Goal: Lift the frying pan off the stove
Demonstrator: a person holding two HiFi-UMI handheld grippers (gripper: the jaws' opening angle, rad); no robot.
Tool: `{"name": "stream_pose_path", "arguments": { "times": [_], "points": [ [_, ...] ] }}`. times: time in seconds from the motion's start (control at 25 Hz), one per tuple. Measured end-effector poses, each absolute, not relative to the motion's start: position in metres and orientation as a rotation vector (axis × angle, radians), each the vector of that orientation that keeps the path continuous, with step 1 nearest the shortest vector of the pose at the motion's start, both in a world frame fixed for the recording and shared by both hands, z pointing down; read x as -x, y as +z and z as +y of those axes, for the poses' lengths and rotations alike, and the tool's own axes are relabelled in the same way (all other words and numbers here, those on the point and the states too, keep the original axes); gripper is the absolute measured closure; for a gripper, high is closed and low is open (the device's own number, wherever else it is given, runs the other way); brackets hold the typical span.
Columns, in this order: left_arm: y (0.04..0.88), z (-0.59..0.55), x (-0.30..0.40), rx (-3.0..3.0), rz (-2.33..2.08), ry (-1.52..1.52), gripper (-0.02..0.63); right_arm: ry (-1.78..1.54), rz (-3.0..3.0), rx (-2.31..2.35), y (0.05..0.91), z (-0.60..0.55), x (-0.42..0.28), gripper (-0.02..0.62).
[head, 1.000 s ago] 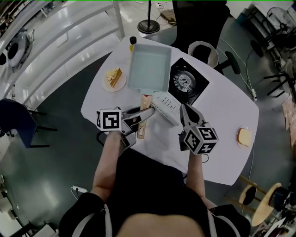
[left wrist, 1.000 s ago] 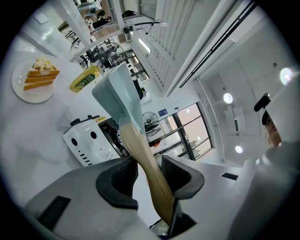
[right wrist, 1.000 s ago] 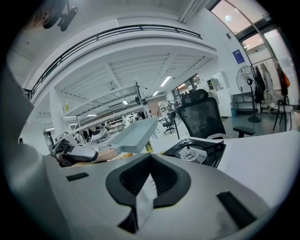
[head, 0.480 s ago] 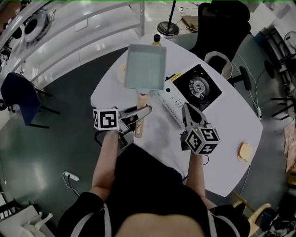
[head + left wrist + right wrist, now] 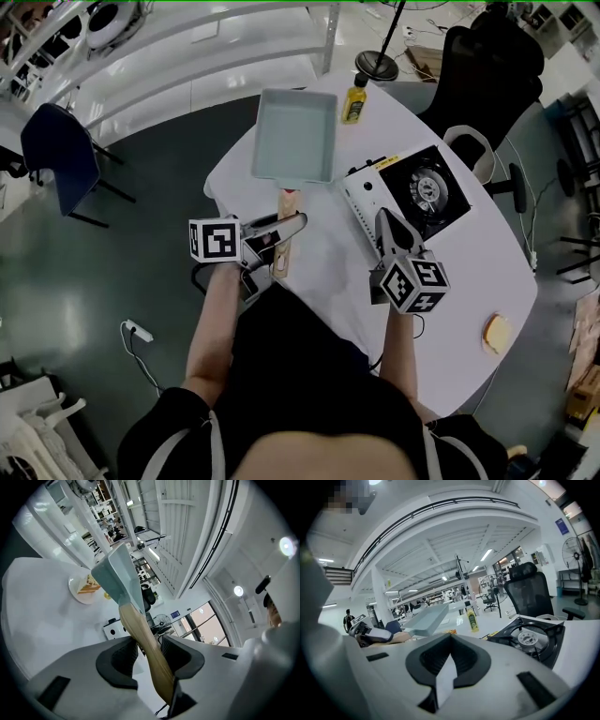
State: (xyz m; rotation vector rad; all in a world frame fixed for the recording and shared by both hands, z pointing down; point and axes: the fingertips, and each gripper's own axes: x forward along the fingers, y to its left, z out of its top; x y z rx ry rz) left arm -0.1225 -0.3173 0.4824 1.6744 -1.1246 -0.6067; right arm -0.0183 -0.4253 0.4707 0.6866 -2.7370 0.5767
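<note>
The left claw (image 5: 298, 225), at centre left of the head view, is clenched on the wooden handle (image 5: 285, 239) of the frying pan (image 5: 295, 136); the left gripper view shows both pads pressing the handle's sides partway along its length. The pan, a pale blue rectangular one, is held in the air over the upper-left edge of the white desk (image 5: 469, 281), clear of the stove (image 5: 412, 192), which sits to its right with its black burner top bare. In the right gripper view the pan appears raised above the desk surface. A yellow bottle (image 5: 354, 101) stands just beyond the pan's upper-right corner. The right claw (image 5: 382, 217) hovers at the stove's near edge, its jaws closed together with nothing between them. In the left gripper view a plate with a sandwich (image 5: 83, 587) lies on the desk beside the pan.
</note>
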Motion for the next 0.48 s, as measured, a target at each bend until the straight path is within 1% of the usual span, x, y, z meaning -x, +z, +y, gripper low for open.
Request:
{"name": "stream_pose_path", "arguments": {
  "times": [0.48],
  "points": [
    [0.487, -0.279, 0.148, -1.594, -1.229, -0.693, 0.441, 0.504, -2.764, -0.582, 0.471, -0.409, 0.044, 0.591]
  ]
}}
